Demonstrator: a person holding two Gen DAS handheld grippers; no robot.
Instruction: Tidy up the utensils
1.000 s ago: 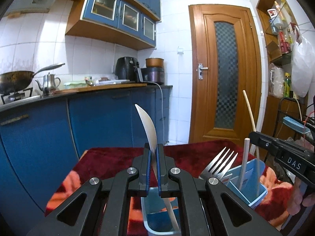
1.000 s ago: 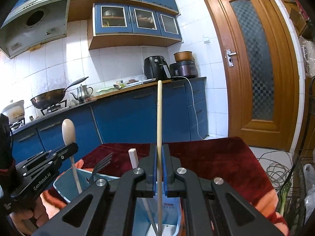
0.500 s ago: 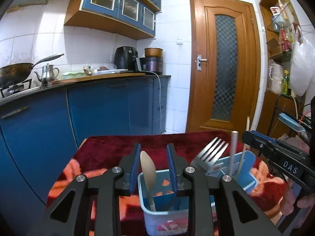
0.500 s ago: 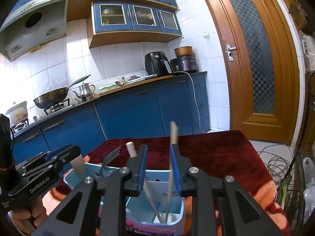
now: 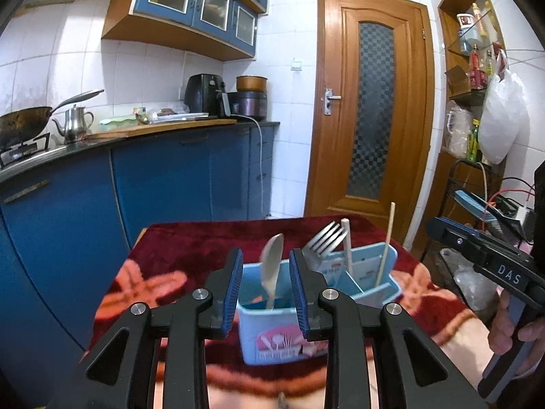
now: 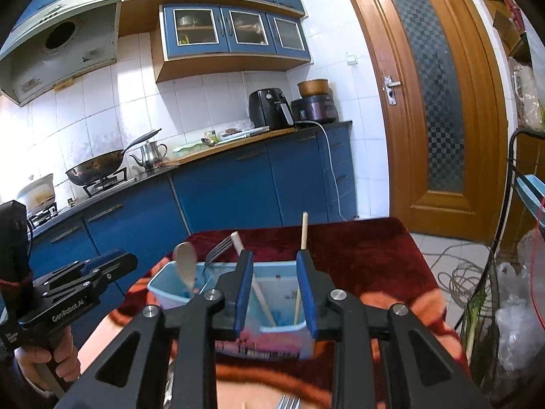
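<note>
A light blue utensil holder (image 5: 286,327) with compartments stands on the red cloth table (image 5: 190,248). A spoon (image 5: 271,269) stands in its near-left compartment, a fork (image 5: 323,238) behind it, and two chopsticks (image 5: 386,248) in the right compartments. My left gripper (image 5: 265,289) is open and empty, just in front of the spoon. My right gripper (image 6: 274,289) is open and empty in front of the holder (image 6: 272,310); one chopstick (image 6: 303,235) rises just past its right finger. The spoon (image 6: 185,266) and fork (image 6: 218,248) stand at the left.
Blue kitchen cabinets (image 5: 163,177) and a counter with a kettle (image 5: 73,124) run behind the table. A wooden door (image 5: 371,109) stands at the back right. A fork's tines (image 6: 287,402) show at the bottom edge of the right wrist view. Cables (image 6: 456,272) lie on the floor.
My left gripper let go of the spoon and my right gripper let go of the chopstick; both dropped into the holder. Both grippers opened and drew back.
</note>
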